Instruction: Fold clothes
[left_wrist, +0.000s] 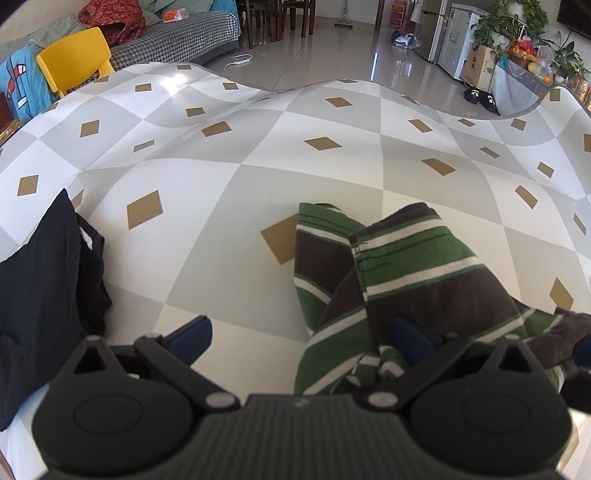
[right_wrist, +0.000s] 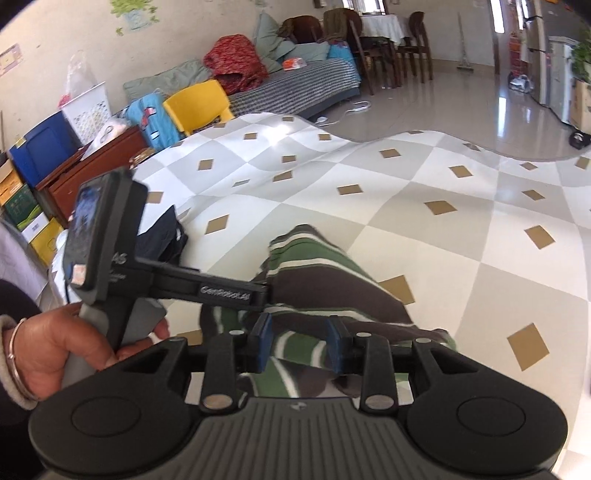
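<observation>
A green, brown and white striped garment (left_wrist: 406, 266) lies crumpled on the chequered tablecloth (left_wrist: 240, 184), right of centre in the left wrist view. My left gripper (left_wrist: 301, 338) is open wide. Its right finger (left_wrist: 412, 339) rests against the garment's folds and its left finger (left_wrist: 192, 338) hangs over bare cloth. In the right wrist view the same garment (right_wrist: 317, 266) stretches away from my right gripper (right_wrist: 301, 343). That gripper is open, with striped fabric lying loose in the gap between the blue pads. A person's hand (right_wrist: 55, 350) grips the left tool's handle (right_wrist: 122, 321).
A black folded garment (left_wrist: 44, 295) sits at the table's left, also visible as the black garment (right_wrist: 166, 236) behind the left tool. Beyond the table's wavy far edge (left_wrist: 277, 90) stand a yellow chair (left_wrist: 77, 55), a sofa (left_wrist: 184, 40) and shiny floor.
</observation>
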